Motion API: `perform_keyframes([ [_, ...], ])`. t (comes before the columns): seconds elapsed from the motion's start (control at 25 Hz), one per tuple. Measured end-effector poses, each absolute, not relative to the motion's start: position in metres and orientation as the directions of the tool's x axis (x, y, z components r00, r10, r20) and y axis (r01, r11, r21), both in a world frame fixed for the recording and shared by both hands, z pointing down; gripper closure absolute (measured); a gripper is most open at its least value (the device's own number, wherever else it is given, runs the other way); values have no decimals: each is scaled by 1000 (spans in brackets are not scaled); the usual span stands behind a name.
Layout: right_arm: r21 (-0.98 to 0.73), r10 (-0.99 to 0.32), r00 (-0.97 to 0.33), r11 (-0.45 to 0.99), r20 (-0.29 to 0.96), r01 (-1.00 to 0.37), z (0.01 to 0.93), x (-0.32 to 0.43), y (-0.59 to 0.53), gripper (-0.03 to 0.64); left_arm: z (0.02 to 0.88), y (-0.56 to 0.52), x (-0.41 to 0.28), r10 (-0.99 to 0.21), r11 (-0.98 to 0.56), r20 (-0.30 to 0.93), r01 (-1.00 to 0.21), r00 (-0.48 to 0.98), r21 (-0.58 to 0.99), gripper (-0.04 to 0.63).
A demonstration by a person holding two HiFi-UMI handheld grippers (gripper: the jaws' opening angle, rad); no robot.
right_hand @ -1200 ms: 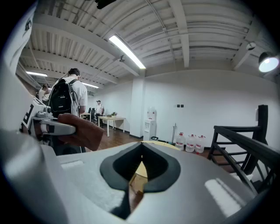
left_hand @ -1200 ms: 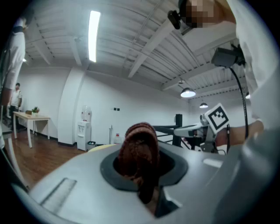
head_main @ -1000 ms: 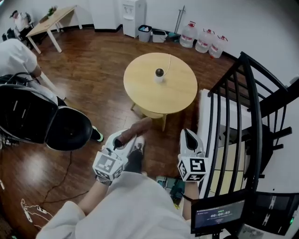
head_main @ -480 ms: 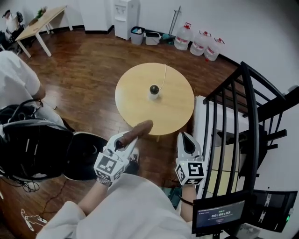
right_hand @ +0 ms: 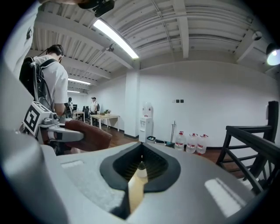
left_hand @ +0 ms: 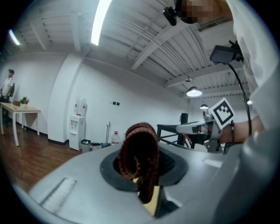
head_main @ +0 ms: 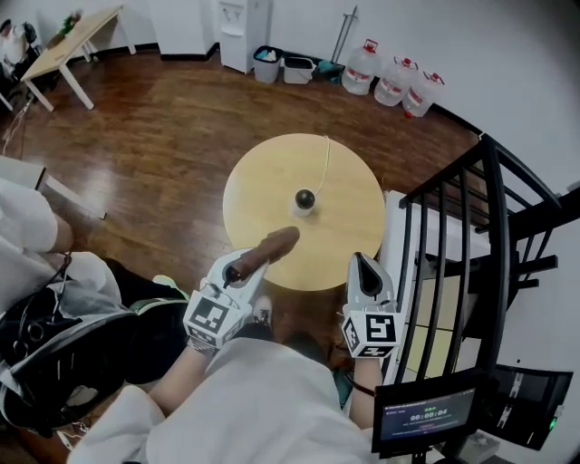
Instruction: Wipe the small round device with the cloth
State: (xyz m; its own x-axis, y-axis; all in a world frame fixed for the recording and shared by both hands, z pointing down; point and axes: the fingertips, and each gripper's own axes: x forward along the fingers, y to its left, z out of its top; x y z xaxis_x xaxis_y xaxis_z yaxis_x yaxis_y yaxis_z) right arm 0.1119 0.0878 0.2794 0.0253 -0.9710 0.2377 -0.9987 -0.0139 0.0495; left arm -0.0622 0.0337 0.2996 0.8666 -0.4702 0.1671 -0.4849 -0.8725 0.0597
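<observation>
The small round device (head_main: pixel 304 198), a dark ball on a white base with a thin cable, stands near the middle of the round wooden table (head_main: pixel 353 236). My left gripper (head_main: pixel 237 269) is shut on a brown knitted cloth (head_main: pixel 270 247) (left_hand: pixel 139 156), which sticks out over the table's near edge, short of the device. In the left gripper view the cloth folds over between the jaws. My right gripper (head_main: pixel 362 267) (right_hand: pixel 141 167) is shut and holds nothing, hovering at the table's near right edge. The cloth (right_hand: pixel 87 134) also shows at left in the right gripper view.
A black metal stair railing (head_main: pixel 462 254) stands close on the right. A seated person with a black backpack (head_main: pixel 54 362) is at the left. Water bottles (head_main: pixel 399 77), bins and a water dispenser (head_main: pixel 234 27) line the far wall. A monitor (head_main: pixel 426 417) sits at lower right.
The view has shifted toward the table; both grippers now reach its near edge, the cloth over the tabletop. The seated person has slid left and down in the head view.
</observation>
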Motion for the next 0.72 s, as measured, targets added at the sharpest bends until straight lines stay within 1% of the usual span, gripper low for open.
perform_keyframes([
  [0.28, 39, -966, 10, 0, 258, -999, 273, 118, 64, 615, 289, 9, -58, -459, -876, 195, -478, 867, 60, 523],
  [0.44, 54, -960, -36, 53, 278, -997, 283, 117, 48, 615, 295, -4, -57, -485, -860, 200, -505, 851, 66, 523],
  [0.64, 73, -946, -92, 120, 309, -990, 295, 117, 30, 614, 301, -22, -50, -515, -844, 221, -535, 828, 39, 523],
  [0.72, 87, -937, -111, 148, 332, -985, 304, 118, 20, 614, 305, -29, -45, -515, -848, 222, -530, 828, 10, 523],
])
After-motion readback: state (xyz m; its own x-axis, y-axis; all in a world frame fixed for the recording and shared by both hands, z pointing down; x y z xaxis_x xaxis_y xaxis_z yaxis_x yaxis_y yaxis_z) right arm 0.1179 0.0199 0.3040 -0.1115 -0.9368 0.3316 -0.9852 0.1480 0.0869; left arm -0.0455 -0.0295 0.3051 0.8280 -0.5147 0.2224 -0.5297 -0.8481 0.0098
